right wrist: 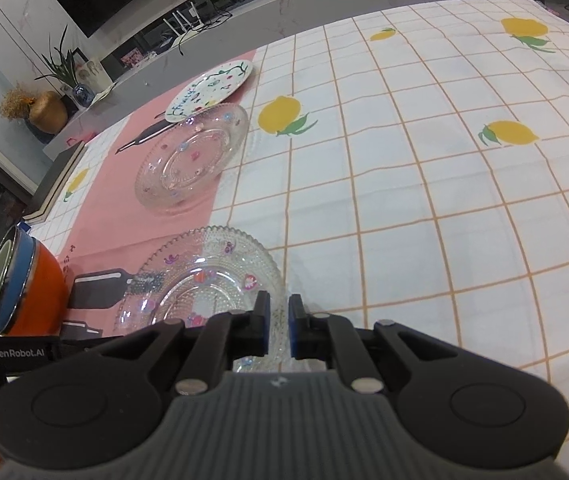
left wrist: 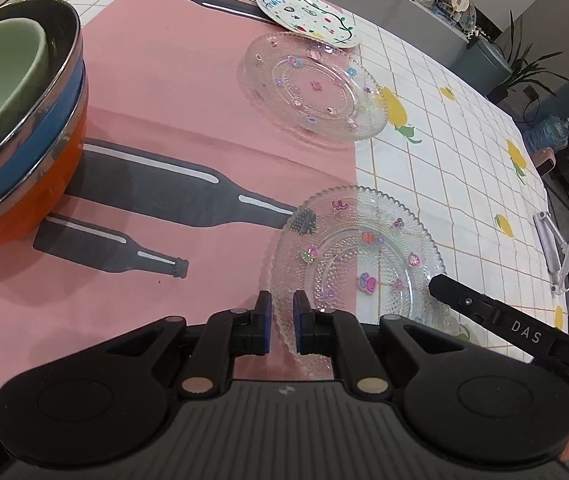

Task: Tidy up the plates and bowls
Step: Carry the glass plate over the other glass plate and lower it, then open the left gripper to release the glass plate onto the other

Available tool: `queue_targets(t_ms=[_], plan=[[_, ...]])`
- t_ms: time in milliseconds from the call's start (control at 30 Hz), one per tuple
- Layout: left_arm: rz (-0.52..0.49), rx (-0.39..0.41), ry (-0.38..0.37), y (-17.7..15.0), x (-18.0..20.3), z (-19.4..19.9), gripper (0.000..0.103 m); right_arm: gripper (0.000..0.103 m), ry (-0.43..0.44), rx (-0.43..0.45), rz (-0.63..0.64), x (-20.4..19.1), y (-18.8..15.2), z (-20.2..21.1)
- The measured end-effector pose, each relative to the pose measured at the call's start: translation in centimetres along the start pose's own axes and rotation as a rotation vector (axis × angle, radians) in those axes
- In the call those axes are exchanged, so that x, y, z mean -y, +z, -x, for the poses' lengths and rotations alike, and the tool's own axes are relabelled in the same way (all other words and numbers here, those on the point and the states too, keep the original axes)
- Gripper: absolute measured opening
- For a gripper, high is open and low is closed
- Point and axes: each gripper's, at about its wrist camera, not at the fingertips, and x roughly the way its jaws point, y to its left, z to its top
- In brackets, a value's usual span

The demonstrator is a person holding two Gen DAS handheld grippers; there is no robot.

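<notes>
Both tongs hold the near glass plate [left wrist: 358, 256] by its rim. Left tongs [left wrist: 282, 320] pinch the rim between blue pads, and right tongs [right wrist: 279, 326] pinch the other side. White letters "DAS" show on the right tool's arm, and "GenRobot.AI" shows on the left tool's strap. That plate has little stickers and sits half on the pink cloth [left wrist: 164, 80], half on the lemon cloth [right wrist: 404, 160]. Farther away on the tabletop lies a second glass plate [left wrist: 312, 84]. Behind it, touching it, is a white plate [left wrist: 308, 16] with "Fruity" written on it. A bowl stack [left wrist: 16, 128] stands to the left: green inside blue inside orange.
</notes>
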Motion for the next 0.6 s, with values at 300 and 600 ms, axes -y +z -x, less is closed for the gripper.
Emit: queue_targets(t_ms=[300,600], plan=[[-0.032,0.049,0.04,0.0,0.4,0.7,0.026,0.025,-0.028,0.037,0.015,-0.4,0.0,0.1],[-0.137,0.21,0.076,0.0,2.5,4.2,0.041,0.041,-0.053,0.135,0.026,-0.5,-0.4,2.2]])
